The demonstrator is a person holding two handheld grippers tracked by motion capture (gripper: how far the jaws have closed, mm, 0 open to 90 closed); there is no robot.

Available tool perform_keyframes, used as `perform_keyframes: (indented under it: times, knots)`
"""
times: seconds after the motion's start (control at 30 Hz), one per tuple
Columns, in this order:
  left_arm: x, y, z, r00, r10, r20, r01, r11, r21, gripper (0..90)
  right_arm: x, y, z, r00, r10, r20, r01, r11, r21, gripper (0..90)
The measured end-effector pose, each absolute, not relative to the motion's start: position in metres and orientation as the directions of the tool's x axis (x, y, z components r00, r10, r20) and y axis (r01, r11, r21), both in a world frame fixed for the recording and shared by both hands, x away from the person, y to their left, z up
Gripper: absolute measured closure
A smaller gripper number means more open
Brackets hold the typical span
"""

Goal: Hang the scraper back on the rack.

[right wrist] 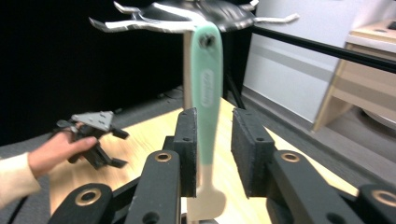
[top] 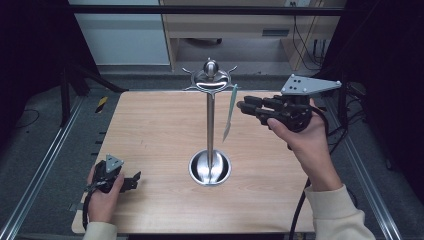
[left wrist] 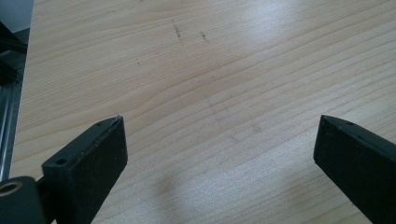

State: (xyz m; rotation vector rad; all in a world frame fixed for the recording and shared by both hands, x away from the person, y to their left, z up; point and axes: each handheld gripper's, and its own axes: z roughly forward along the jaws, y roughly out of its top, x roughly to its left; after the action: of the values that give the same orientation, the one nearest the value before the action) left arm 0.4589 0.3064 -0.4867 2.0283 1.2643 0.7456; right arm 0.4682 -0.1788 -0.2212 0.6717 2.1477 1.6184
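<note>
A shiny metal hanging stand (top: 210,125) rises from a round base (top: 210,169) at the table's middle, with curved hooks around its top (top: 212,80). A mint-green spatula (top: 230,112) hangs from a right-hand hook, pale blade downward. My right gripper (top: 241,106) is held at the spatula's height. In the right gripper view its jaws (right wrist: 214,114) stand open on either side of the green handle (right wrist: 208,84), the left jaw close to it and the right jaw a gap away. My left gripper (top: 131,181) rests open near the table's front left, over bare wood (left wrist: 219,121).
The wooden table (top: 150,130) has metal rails along its left and right sides. Cabinets and cables stand beyond the far edge. In the right gripper view the other hand and the left gripper (right wrist: 100,140) show farther off.
</note>
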Motion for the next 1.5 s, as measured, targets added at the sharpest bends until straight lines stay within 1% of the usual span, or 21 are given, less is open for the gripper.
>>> perform_keyframes:
  times: [0.07, 0.1, 0.17, 0.2, 0.23, 0.27, 0.3, 0.33, 0.37, 0.4, 0.43, 0.47, 0.57, 0.6, 0.63, 0.67, 0.7, 0.73, 0.9, 1.17, 1.5]
  knots:
    - [0.459, 0.306, -0.487, 0.381, 0.915, 0.135, 0.561, -0.344, 0.753, 2.6, 0.468, -0.180, -0.222, -0.814, 0.580, -0.012, 0.152, 0.233, 0.960, 69.8]
    - [0.459, 0.306, -0.487, 0.381, 0.915, 0.136, 0.560, -0.345, 0.753, 2.6, 0.467, -0.183, -0.224, -0.797, 0.604, -0.023, 0.162, 0.249, 0.955, 66.0]
    - [0.459, 0.306, -0.487, 0.383, 0.913, 0.140, 0.559, -0.350, 0.752, 2.6, 0.466, -0.185, -0.225, -0.789, 0.614, -0.027, 0.164, 0.253, 0.953, 64.2]
    - [0.459, 0.305, -0.487, 0.386, 0.912, 0.139, 0.559, -0.351, 0.751, 2.6, 0.466, -0.188, -0.227, -0.772, 0.635, -0.027, 0.175, 0.253, 0.952, 60.2]
    - [0.459, 0.305, -0.487, 0.386, 0.912, 0.139, 0.559, -0.351, 0.751, 2.6, 0.466, -0.188, -0.227, -0.772, 0.635, -0.027, 0.175, 0.253, 0.952, 60.2]
    - [0.459, 0.304, -0.487, 0.388, 0.911, 0.142, 0.558, -0.355, 0.750, 2.6, 0.467, -0.192, -0.229, -0.750, 0.661, -0.031, 0.184, 0.252, 0.950, 55.1]
    - [0.459, 0.304, -0.487, 0.388, 0.911, 0.142, 0.558, -0.355, 0.750, 2.6, 0.467, -0.192, -0.229, -0.750, 0.661, -0.031, 0.184, 0.252, 0.950, 55.1]
    - [0.459, 0.304, -0.487, 0.388, 0.911, 0.142, 0.558, -0.355, 0.750, 2.6, 0.468, -0.195, -0.232, -0.726, 0.686, -0.038, 0.192, 0.256, 0.948, 49.2]
    - [0.459, 0.304, -0.487, 0.387, 0.911, 0.142, 0.558, -0.354, 0.751, 2.6, 0.468, -0.197, -0.233, -0.715, 0.697, -0.042, 0.196, 0.258, 0.946, 45.8]
    - [0.459, 0.305, -0.487, 0.387, 0.911, 0.142, 0.559, -0.354, 0.750, 2.6, 0.468, -0.197, -0.233, -0.715, 0.697, -0.042, 0.196, 0.258, 0.946, 45.8]
    - [0.459, 0.305, -0.487, 0.387, 0.911, 0.141, 0.559, -0.354, 0.750, 2.6, 0.468, -0.198, -0.235, -0.704, 0.709, -0.047, 0.199, 0.260, 0.945, 41.1]
    - [0.459, 0.304, -0.487, 0.388, 0.911, 0.142, 0.559, -0.355, 0.750, 2.6, 0.468, -0.200, -0.238, -0.676, 0.734, -0.063, 0.201, 0.265, 0.943, 32.1]
    - [0.459, 0.304, -0.487, 0.392, 0.909, 0.142, 0.557, -0.358, 0.749, 2.6, 0.468, -0.204, -0.242, -0.632, 0.771, -0.076, 0.203, 0.260, 0.944, 19.0]
    - [0.459, 0.303, -0.487, 0.392, 0.909, 0.143, 0.557, -0.359, 0.749, 2.6, 0.467, -0.205, -0.244, -0.622, 0.780, -0.074, 0.204, 0.252, 0.946, 15.8]
    - [0.459, 0.303, -0.487, 0.392, 0.909, 0.143, 0.557, -0.359, 0.749, 2.6, 0.467, -0.205, -0.244, -0.622, 0.780, -0.074, 0.204, 0.252, 0.946, 15.8]
    - [0.458, 0.303, -0.487, 0.393, 0.908, 0.146, 0.557, -0.361, 0.747, 2.6, 0.468, -0.209, -0.247, -0.605, 0.792, -0.075, 0.200, 0.242, 0.949, 10.5]
    - [0.458, 0.303, -0.487, 0.393, 0.908, 0.146, 0.557, -0.361, 0.747, 2.6, 0.468, -0.209, -0.247, -0.605, 0.792, -0.075, 0.200, 0.242, 0.949, 10.5]
    - [0.458, 0.303, -0.487, 0.391, 0.909, 0.143, 0.557, -0.358, 0.749, 2.6, 0.468, -0.212, -0.252, -0.591, 0.803, -0.070, 0.199, 0.229, 0.953, 6.8]
    - [0.458, 0.304, -0.487, 0.391, 0.909, 0.145, 0.558, -0.359, 0.748, 2.6, 0.467, -0.220, -0.266, -0.583, 0.810, -0.067, 0.205, 0.227, 0.952, 4.4]
    - [0.458, 0.302, -0.486, 0.397, 0.905, 0.153, 0.554, -0.369, 0.747, 2.6, 0.458, -0.233, -0.290, -0.555, 0.831, -0.042, 0.241, 0.209, 0.948, 4.3]
    - [0.457, 0.302, -0.485, 0.398, 0.903, 0.162, 0.548, -0.376, 0.747, 2.6, 0.445, -0.229, -0.322, -0.559, 0.829, -0.033, 0.279, 0.225, 0.934, 4.3]
